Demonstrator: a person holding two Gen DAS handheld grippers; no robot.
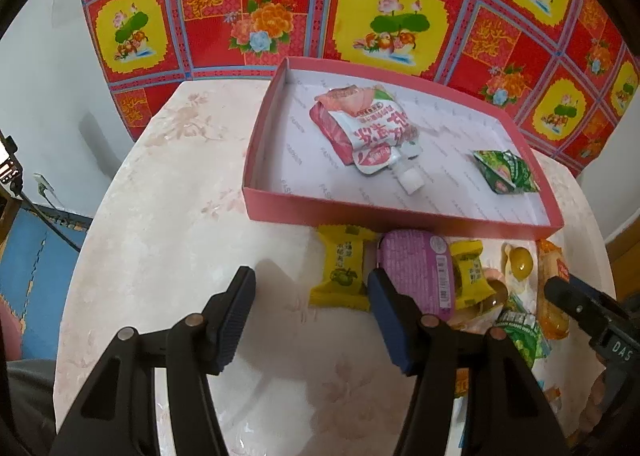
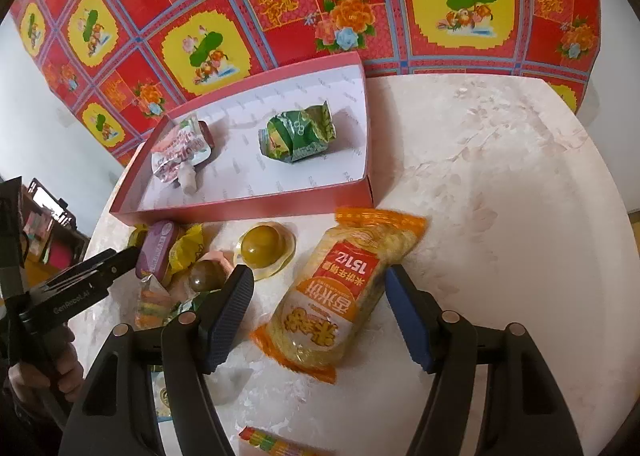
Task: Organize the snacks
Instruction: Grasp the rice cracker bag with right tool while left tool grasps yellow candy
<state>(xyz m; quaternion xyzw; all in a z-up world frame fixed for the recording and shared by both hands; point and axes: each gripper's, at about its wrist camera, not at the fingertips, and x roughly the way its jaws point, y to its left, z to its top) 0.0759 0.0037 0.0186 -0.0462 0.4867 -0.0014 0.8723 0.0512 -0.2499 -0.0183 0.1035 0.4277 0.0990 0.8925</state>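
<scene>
Two snacks already sit in the red box [image 1: 400,221]: a pink spout pouch [image 1: 362,127] and a green packet [image 1: 506,171]. Left view: left gripper [image 1: 312,320] jaws apart, empty, over bare table [image 1: 160,215]; yellow packs [image 1: 344,274] and a purple tin [image 1: 418,272] wait just outside the box wall. Right view: right gripper [image 2: 320,316] spread around the orange rice-cracker bag [image 2: 340,296], pads not yet pressing. Jelly cups [image 2: 264,248] crowd the bag's left side; most of the pile is left.

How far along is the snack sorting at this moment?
Early. Done: a pink spout pouch and green packet lie in the red box. In hand: nothing; the open right gripper straddles the orange rice-cracker bag. Left: it and the pile beside it.
</scene>
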